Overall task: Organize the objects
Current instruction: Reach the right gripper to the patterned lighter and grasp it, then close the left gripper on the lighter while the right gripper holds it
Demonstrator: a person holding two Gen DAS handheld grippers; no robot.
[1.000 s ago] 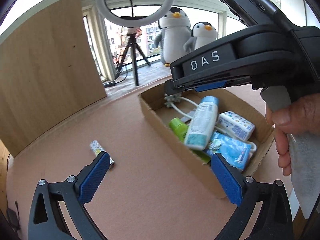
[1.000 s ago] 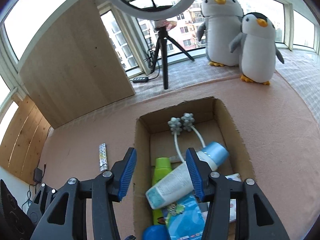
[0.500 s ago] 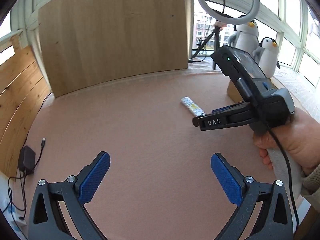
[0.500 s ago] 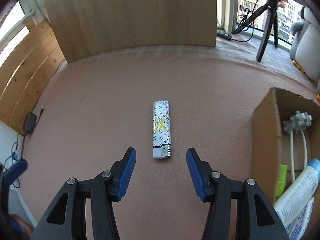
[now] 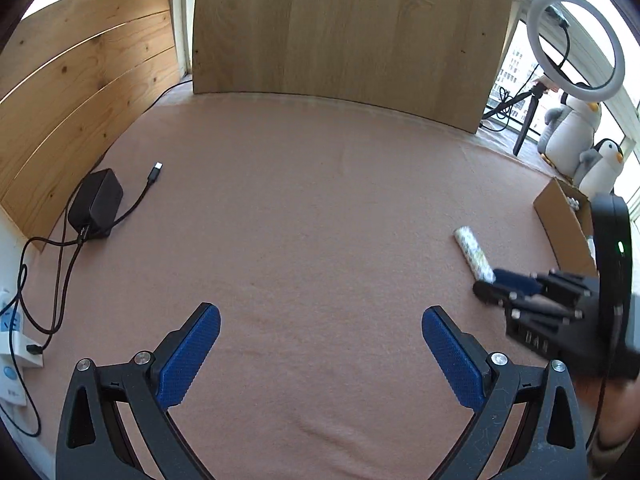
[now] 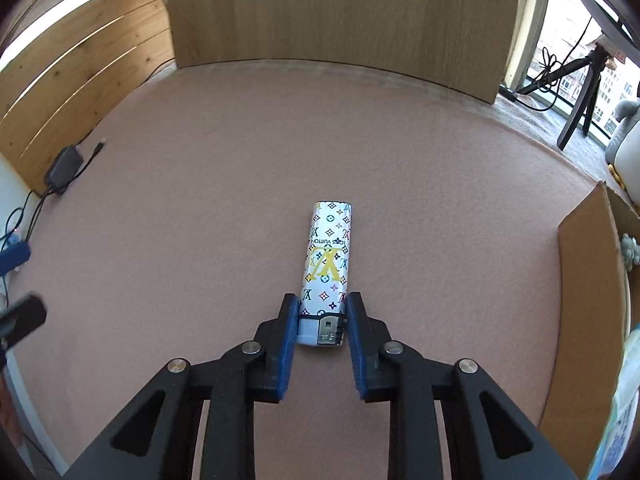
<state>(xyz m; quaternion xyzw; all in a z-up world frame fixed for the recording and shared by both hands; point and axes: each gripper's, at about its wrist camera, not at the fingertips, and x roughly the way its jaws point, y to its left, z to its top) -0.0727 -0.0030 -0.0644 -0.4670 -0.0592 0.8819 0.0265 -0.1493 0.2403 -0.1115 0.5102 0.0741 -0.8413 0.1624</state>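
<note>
Lighter [image 6: 327, 270], white with a coloured monogram print, lay flat on the pinkish-brown felt of the worktop [image 6: 200, 220]. Its metal-capped end sat between the blue-padded jaws of the right gripper [image 6: 322, 320], and the rest of its body stretched straight out ahead of them. The jaws were closing on that end, the left pad against its side and the right pad touching or just shy of it; the lighter rested on the felt, not lifted.

Seen from the left wrist, the left gripper [image 5: 320, 344] had its jaws wide apart with only bare felt between them. The lighter [image 5: 474, 254] appeared well out to the right of those jaws, with the dark body of the right gripper [image 5: 490, 286] at its nearer end. Part of a hand showed at the lower right edge of that view, too little to describe.

To the right of the right gripper's jaws stood an open cardboard box [image 6: 580, 300], with packets just visible inside at the frame edge. Far to the left of the jaws, a black power adapter [image 5: 96, 202] and its cable lay near a wall of wooden planks. A large upright wooden board [image 5: 348, 32] stood beyond the jaws, and a ring light [image 5: 576, 44] on a tripod and two plush penguins [image 5: 576, 136] stood by the window to the far right.
</note>
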